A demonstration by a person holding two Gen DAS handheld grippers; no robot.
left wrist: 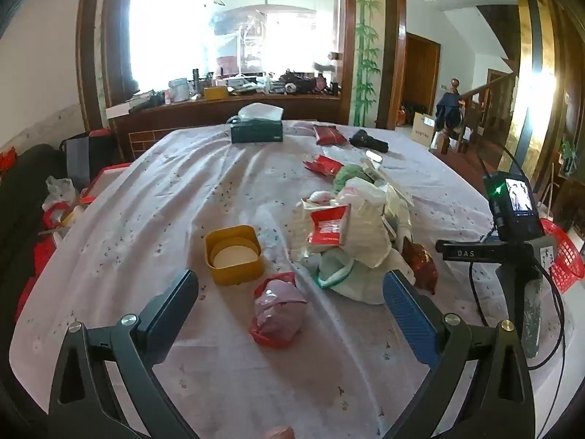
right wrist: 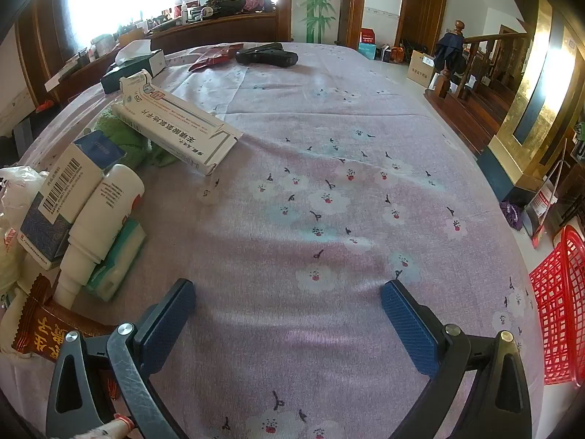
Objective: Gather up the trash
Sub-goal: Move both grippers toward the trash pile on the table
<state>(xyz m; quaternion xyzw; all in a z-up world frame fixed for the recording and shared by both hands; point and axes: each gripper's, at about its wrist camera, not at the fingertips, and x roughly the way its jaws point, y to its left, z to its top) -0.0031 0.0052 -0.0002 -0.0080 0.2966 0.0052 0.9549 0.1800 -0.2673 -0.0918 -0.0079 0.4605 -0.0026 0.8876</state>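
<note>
Right now my left tool (left wrist: 290, 292) hangs released over the cloth-covered tabletop (left wrist: 146, 190), a crumpled pink-and-red plastic wrapper (left wrist: 278, 311) lying between its spread fingers, untouched. Behind it sit a yellow square plastic tub (left wrist: 234, 254) and a heap of white bags and red packets (left wrist: 351, 234). My right tool (right wrist: 289, 300) is released too, over bare cloth, with a red mesh basket (right wrist: 559, 311) beside the tabletop.
</note>
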